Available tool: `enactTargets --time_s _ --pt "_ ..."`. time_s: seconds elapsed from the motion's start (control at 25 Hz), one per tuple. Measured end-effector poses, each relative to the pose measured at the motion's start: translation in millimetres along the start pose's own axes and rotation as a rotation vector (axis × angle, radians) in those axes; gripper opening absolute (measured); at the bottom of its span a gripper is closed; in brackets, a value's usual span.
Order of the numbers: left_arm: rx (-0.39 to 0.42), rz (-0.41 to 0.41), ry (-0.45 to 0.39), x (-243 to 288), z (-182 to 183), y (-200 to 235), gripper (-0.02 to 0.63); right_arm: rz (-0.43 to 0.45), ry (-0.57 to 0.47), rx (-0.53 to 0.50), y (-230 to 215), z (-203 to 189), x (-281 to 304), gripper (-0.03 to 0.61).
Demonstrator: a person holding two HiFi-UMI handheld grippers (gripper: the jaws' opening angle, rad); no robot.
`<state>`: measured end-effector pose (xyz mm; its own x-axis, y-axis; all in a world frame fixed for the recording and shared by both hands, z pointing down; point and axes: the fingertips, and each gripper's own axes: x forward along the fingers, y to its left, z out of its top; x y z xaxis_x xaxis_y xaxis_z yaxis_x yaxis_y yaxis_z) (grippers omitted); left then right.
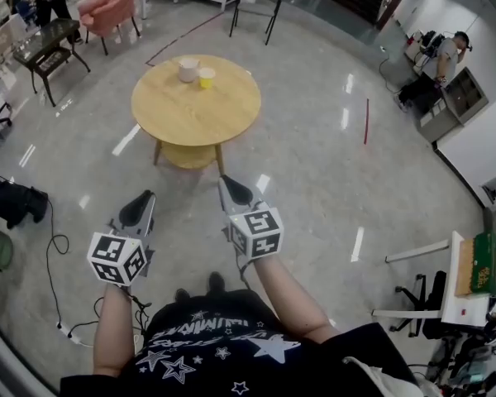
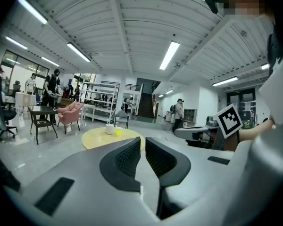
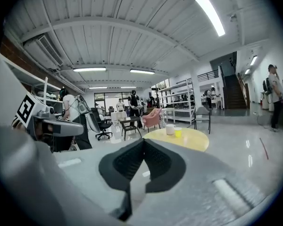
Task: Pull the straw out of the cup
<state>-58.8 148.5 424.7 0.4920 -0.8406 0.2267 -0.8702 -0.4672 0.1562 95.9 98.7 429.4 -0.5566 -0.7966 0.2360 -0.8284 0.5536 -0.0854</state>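
Low in the head view, the left gripper [image 1: 147, 197] is empty, its jaws a narrow slit apart, and the right gripper [image 1: 226, 182] is closed tight on nothing. Well beyond them, at upper centre, a round wooden table [image 1: 231, 114] carries a yellow cup [image 1: 207, 77] just beside a white mug [image 1: 188, 69]; the straw is too small to make out. By my judgement nothing is done yet: approach, grasp and pull all remain.

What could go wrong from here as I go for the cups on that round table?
1. The white cup and yellow cup stand close together near the far edge of the table, so reaching across could tip one.
2. The right gripper has its jaws together and the left gripper has its jaws barely apart. Either would need opening before a grasp.
3. A cable lies on the floor to the person's left and could trip them.
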Motion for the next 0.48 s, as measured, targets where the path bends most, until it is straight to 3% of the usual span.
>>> enactTargets --time_s 0.48 --pt "-0.013 0.055 0.028 27.3 1.3 -7.8 0.038 0.089 0.007 -0.034 -17.0 5.4 10.5 0.0"
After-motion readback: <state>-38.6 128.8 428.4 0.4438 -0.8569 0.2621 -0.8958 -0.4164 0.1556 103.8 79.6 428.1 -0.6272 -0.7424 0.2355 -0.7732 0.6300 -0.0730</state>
